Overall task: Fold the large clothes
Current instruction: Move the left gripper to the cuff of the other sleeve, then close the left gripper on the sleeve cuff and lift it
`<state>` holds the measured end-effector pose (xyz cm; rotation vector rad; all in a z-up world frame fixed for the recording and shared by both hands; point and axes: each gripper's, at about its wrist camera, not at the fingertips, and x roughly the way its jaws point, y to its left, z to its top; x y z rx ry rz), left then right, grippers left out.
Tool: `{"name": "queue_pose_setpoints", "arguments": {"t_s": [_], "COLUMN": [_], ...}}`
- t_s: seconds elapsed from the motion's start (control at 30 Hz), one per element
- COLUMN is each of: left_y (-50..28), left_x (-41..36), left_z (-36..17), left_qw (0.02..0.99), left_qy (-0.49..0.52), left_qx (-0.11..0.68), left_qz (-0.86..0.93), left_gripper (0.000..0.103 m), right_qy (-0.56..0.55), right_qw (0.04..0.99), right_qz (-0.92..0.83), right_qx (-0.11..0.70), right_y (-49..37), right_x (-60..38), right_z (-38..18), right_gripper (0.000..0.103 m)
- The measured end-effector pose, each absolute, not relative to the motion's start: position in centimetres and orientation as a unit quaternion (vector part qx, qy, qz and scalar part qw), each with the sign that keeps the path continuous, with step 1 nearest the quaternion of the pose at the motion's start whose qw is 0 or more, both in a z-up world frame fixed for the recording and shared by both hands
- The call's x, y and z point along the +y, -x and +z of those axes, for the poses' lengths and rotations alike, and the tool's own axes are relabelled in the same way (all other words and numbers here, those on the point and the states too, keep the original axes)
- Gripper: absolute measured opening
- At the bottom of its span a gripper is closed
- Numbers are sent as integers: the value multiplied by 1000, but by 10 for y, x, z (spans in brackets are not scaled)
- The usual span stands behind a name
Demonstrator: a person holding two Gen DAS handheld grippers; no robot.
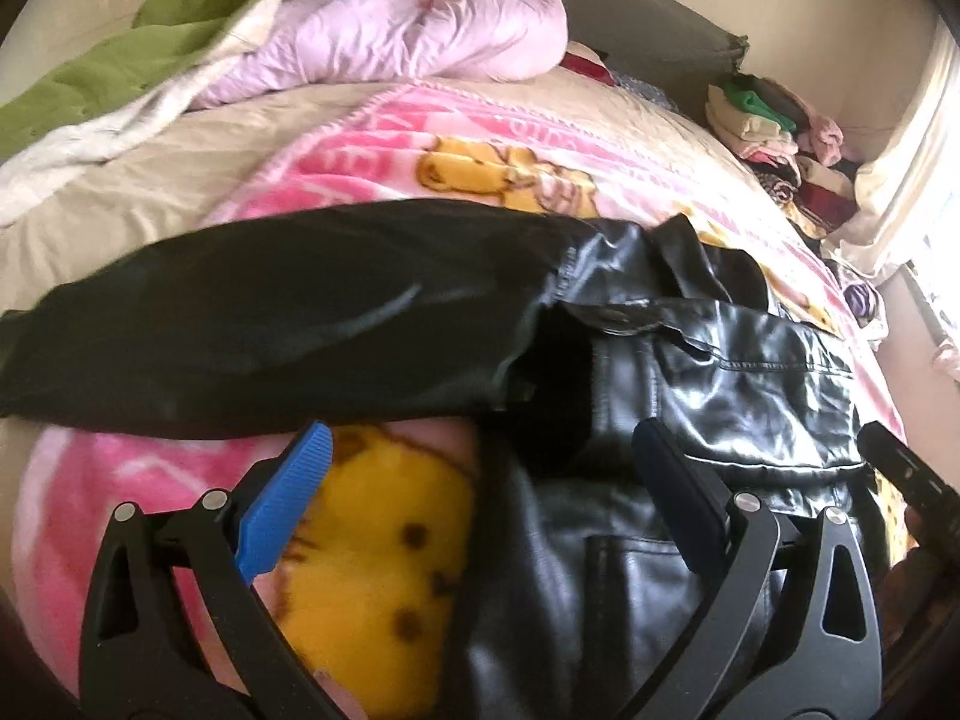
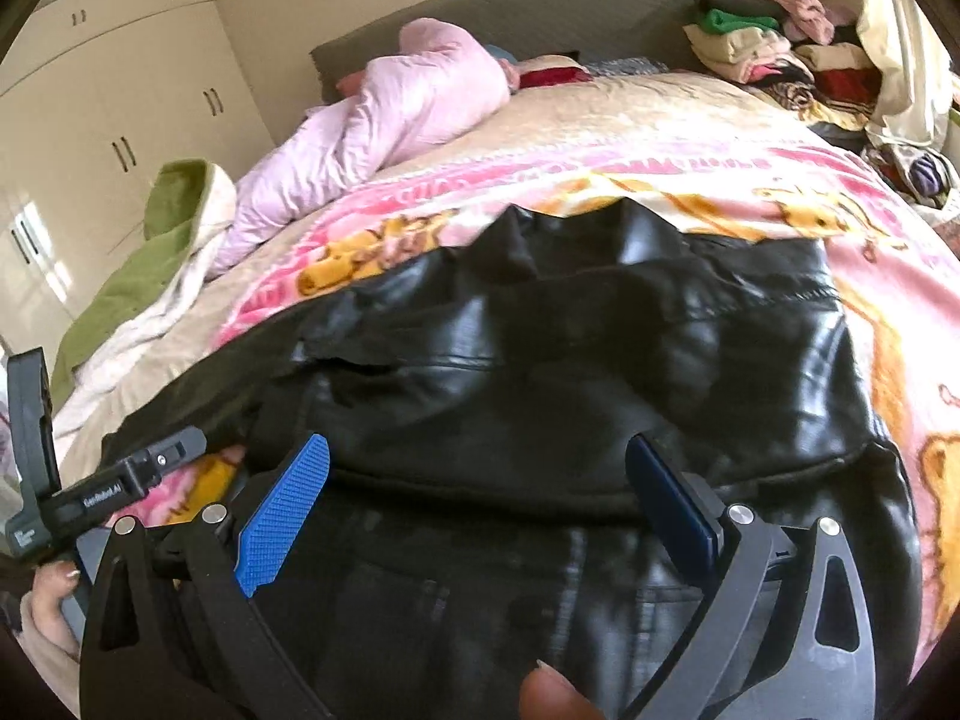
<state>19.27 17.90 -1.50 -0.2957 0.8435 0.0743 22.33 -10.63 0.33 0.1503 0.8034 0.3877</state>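
Black leather jacket (image 1: 690, 372) laid flat on pink blanket (image 1: 372, 138) atop bed, sleeve (image 1: 270, 324) spread sideways for folding. Left gripper (image 1: 480, 504) and right gripper (image 2: 474, 504): jaws wide apart, gripping nothing.

Both wrist cameras look steeply down and forward along their own fingers, close above a black leather jacket (image 1: 708, 360) spread on a pink cartoon blanket (image 1: 372, 540) toward the headboard (image 2: 510, 6). The left wrist view sits toward the jacket's left, over its outstretched sleeve (image 1: 270, 318); the right wrist view hangs over the jacket's body (image 2: 570, 360). Both share the jacket, blanket, a lilac quilt (image 2: 372, 132) and a stack of folded clothes (image 2: 756, 42).
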Motion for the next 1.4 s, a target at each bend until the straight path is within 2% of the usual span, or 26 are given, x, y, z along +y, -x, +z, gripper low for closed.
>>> {"name": "queue_pose_setpoints", "arguments": {"t_s": [0.63, 1.4], "left_y": [-157, -124], "left_x": [272, 363], "left_z": [-18, -37], "left_qw": [889, 846], "left_qy": [229, 332], "left_qx": [384, 365], "left_qz": [102, 203], "left_gripper": [94, 94], "right_qy": [-48, -23], "right_qw": [885, 854], "right_qz": [280, 344], "right_qx": [370, 389], "right_y": [-226, -230], "right_x": [-5, 77], "right_z": [40, 35], "right_gripper": [99, 99]}}
